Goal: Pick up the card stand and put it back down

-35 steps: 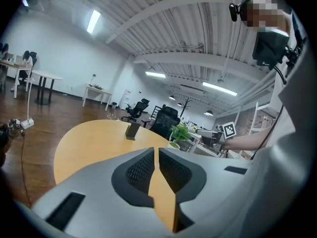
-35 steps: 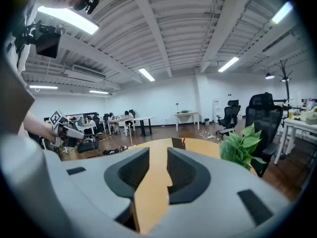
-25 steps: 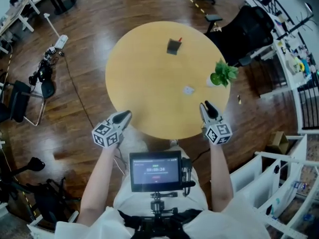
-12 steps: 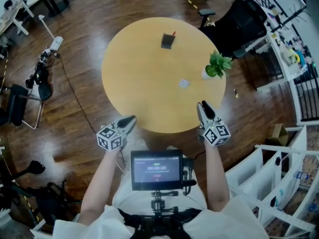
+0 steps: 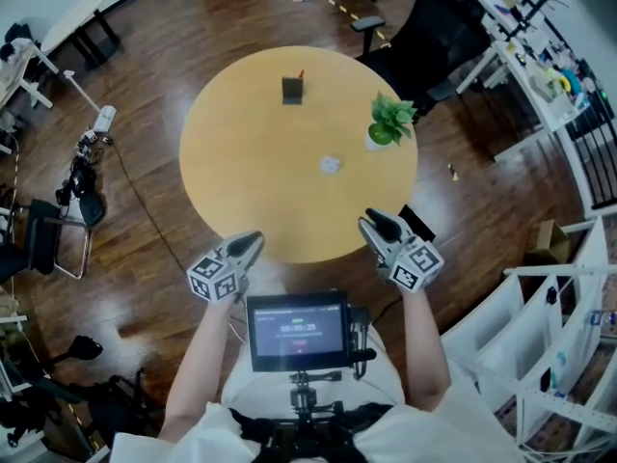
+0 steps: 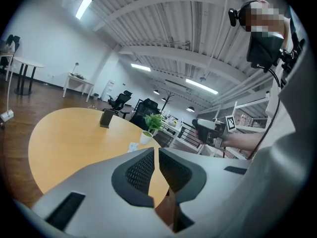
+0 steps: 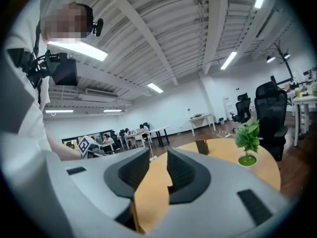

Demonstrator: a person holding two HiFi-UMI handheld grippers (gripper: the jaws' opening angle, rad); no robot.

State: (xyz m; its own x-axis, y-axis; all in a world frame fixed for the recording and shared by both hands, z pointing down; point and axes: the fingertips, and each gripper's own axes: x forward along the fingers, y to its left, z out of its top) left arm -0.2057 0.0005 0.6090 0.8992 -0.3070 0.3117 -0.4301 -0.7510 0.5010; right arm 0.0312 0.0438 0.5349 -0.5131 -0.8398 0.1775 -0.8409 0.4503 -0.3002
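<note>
Across the round desk (image 5: 251, 162), in the head view, the card stand (image 5: 292, 89) sits upright on the far side, well apart from both tongs, so the pick-up is not yet begun. A potted plant (image 5: 388, 122) stands near the right rim, and a small white scrap (image 5: 331, 165) lies between it and the desk's middle. The left tongs (image 5: 249, 243) and the right tongs (image 5: 374, 224) hover at the near rim, one on each side of the person, both aimed inward. I judge this a ready stance ahead of a long reach.

From the left gripper view, the jaws stand only a thin slit apart with nothing in it, and bare desk shows through. The stand looks small and distant, left of the jaw line. That slit seems too narrow to take the stand as it is.

From the right gripper view, the jaws are spread wider and empty, with desk top showing in the gap. The stand lies just right of that gap and the plant further right. That wider spread suggests this side is set for the grasp, though at this distance I cannot judge whether the stand would fit the gap.
</note>
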